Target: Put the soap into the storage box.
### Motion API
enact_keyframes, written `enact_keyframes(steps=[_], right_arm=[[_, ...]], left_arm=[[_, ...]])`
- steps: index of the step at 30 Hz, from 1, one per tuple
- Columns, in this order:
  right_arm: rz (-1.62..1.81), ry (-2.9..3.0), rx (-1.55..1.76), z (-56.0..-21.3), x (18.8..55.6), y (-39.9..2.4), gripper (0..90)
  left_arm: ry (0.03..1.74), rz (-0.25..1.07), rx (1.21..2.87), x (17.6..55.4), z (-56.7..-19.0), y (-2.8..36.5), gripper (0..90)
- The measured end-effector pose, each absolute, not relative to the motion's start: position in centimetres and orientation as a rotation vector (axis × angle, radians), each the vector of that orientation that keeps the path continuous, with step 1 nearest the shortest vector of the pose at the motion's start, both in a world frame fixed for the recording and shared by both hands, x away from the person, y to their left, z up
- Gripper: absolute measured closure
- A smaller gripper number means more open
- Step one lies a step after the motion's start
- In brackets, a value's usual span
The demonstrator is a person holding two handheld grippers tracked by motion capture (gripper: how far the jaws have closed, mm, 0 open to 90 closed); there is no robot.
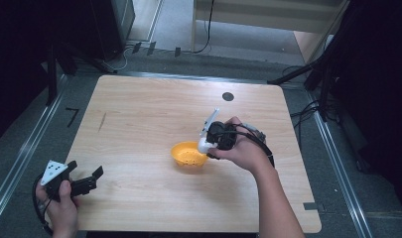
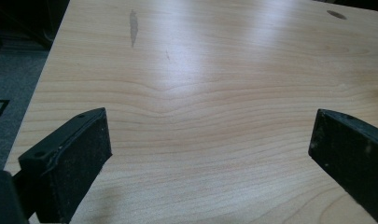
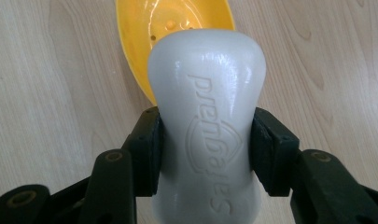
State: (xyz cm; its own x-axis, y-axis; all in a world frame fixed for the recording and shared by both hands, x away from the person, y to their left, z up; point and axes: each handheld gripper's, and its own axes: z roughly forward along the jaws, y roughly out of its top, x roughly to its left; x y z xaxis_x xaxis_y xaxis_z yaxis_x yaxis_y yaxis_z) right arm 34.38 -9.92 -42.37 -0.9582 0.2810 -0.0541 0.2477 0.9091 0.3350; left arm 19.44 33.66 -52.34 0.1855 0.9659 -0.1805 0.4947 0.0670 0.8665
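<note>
A white bar of soap (image 3: 206,126) with raised lettering sits clamped between the jaws of my right gripper (image 3: 205,154). In the high view the soap (image 1: 204,146) hangs just over the right rim of a small yellow soap dish (image 1: 187,153) with holes in its bottom, at the middle of the table. The dish (image 3: 144,28) lies right beyond the soap in the right gripper view. My left gripper (image 1: 84,182) rests at the table's front left corner, its jaws wide apart (image 2: 210,149) over bare wood.
The light wooden table (image 1: 139,114) has a dark round hole (image 1: 228,96) near its far edge and a dark streak (image 1: 102,121) at the left. Black stands and cables ring the table on the floor.
</note>
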Motion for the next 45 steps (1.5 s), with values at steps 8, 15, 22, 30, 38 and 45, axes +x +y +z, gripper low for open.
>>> enact_keyframes(steps=[8, 15, 22, 30, 38, 45], right_arm=[[0.499, 2.973, 0.338, -42.5, 34.6, -8.2, 50.8], [0.500, 2.985, 0.293, -42.8, 34.7, -6.8, 50.8], [0.498, 2.999, 0.265, -43.3, 34.8, -5.8, 50.8], [0.483, 3.004, 0.222, -43.9, 35.0, -4.8, 50.8], [0.462, 3.008, 0.156, -44.5, 35.2, -3.9, 50.8], [0.448, 3.017, 0.136, -45.1, 35.3, -3.5, 50.8]], left_arm=[[1.440, 0.657, 1.563, 19.4, -52.3, 33.7, 0.0], [1.442, 0.657, 1.564, 19.5, -52.3, 33.7, 0.0], [1.441, 0.656, 1.563, 19.5, -52.3, 33.7, 0.0], [1.442, 0.657, 1.564, 19.5, -52.3, 33.7, 0.0], [1.441, 0.656, 1.565, 19.5, -52.3, 33.7, 0.0], [1.442, 0.657, 1.566, 19.5, -52.3, 33.7, 0.0]])
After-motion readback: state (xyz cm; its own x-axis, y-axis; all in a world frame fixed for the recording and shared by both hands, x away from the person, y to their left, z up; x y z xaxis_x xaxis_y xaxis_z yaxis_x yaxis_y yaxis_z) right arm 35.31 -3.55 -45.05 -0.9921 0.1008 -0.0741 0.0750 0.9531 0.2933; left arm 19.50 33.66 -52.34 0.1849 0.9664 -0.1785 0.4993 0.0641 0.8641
